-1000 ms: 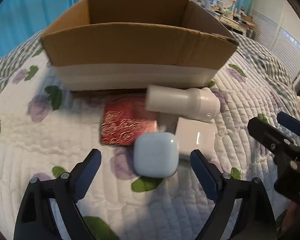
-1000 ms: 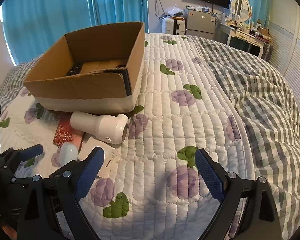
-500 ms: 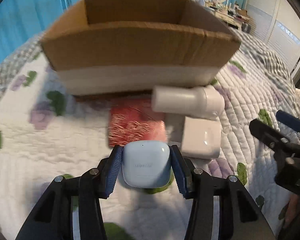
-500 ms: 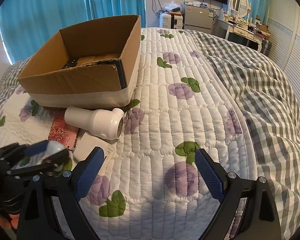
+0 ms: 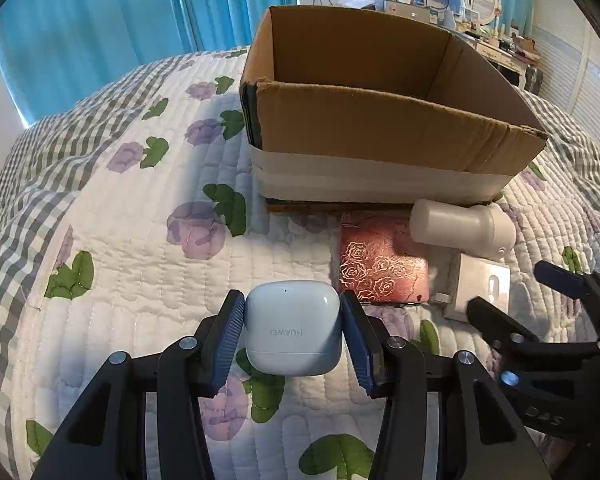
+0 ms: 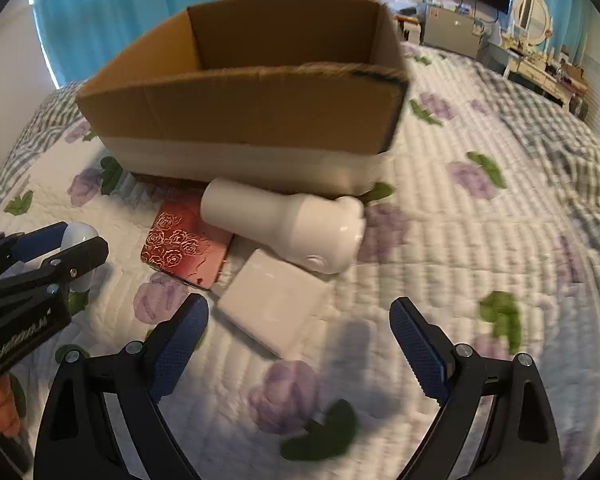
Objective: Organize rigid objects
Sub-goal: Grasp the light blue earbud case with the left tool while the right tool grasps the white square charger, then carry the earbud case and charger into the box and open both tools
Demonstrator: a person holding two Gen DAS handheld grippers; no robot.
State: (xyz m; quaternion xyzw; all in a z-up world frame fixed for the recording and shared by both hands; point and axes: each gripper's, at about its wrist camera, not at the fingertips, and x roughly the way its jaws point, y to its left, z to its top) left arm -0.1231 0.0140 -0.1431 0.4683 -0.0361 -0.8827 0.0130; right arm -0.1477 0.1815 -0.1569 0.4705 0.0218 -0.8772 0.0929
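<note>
The left gripper was built of matte black plastic arms with triangular cut-outs, joined by round silver screws. Its two fingers wore dark blue ribbed pads. Seen from the right wrist camera, its black body carried white lettering, too blurred to read. The right gripper had the same black frame, silver screws, and blue pads with a fine cross-hatched grip. In the left wrist view, pale embossed letters showed on its black housing.
</note>
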